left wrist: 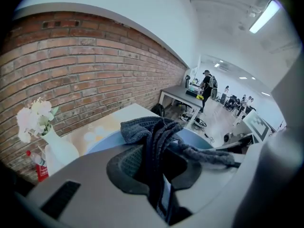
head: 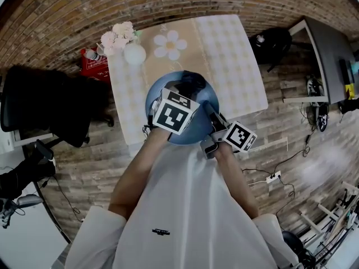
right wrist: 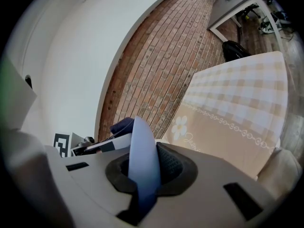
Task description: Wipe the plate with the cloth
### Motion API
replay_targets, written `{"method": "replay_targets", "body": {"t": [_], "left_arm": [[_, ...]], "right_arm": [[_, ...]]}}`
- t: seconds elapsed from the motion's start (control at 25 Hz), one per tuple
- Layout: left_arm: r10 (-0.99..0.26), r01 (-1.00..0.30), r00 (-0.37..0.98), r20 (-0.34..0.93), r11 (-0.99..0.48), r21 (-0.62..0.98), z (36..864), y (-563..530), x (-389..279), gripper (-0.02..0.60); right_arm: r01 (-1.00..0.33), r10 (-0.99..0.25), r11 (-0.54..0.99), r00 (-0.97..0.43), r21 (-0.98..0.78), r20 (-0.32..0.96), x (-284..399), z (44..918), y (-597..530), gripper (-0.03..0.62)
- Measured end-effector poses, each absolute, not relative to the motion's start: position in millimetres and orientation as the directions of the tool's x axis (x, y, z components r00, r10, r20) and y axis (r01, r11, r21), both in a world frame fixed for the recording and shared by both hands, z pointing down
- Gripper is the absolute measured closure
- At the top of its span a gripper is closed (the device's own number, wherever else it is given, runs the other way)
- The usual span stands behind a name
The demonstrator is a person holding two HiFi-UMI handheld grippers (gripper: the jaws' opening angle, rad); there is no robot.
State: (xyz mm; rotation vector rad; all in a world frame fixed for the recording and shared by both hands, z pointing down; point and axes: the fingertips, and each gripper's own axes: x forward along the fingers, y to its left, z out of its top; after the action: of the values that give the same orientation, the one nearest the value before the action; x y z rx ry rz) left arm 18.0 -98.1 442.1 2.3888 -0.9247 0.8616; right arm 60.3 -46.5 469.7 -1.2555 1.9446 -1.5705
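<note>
The jaws of the right gripper point(right wrist: 142, 177) pinch just the rim of the round blue plate point(head: 159, 94) above the near edge of the checked worktop point(head: 238, 66), so a hard rub from the dark grey knitted cloth point(left wrist: 153, 134) clamped in the jaws of the left gripper point(left wrist: 156, 175) could lever it loose, I'd say.

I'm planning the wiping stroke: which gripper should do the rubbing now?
Left. The left gripper is shut on the cloth, held right over the plate. The right gripper is clamped on the plate's rim, so it should only steady it.
</note>
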Motion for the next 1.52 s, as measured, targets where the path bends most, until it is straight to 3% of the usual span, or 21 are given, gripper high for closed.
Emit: {"method": "replay_targets", "body": {"t": [0.76,1.2,1.52], "left_arm": [[-0.308,-0.616,0.645,0.699,-0.751,0.237,456.4,-44.0,27.1,0.52],[-0.111,-0.401,0.636,0.764,-0.893,0.204,466.3,4.1,34.7,0.52],[0.015,-0.301,0.669,0.743,-0.909,0.29,468.8,29.9,51.6,0.52]], "right_arm": [[-0.368,-0.79,-0.048,-0.555,-0.928,0.261,58.0,476.1,-59.4,0.536],[-0.35,-0.79,-0.076,-0.55,-0.934,0.271,62.8,481.3,-62.4,0.536],[-0.365,-0.78,-0.078,-0.558,-0.928,0.285,63.9,481.3,-64.3,0.536]]}}
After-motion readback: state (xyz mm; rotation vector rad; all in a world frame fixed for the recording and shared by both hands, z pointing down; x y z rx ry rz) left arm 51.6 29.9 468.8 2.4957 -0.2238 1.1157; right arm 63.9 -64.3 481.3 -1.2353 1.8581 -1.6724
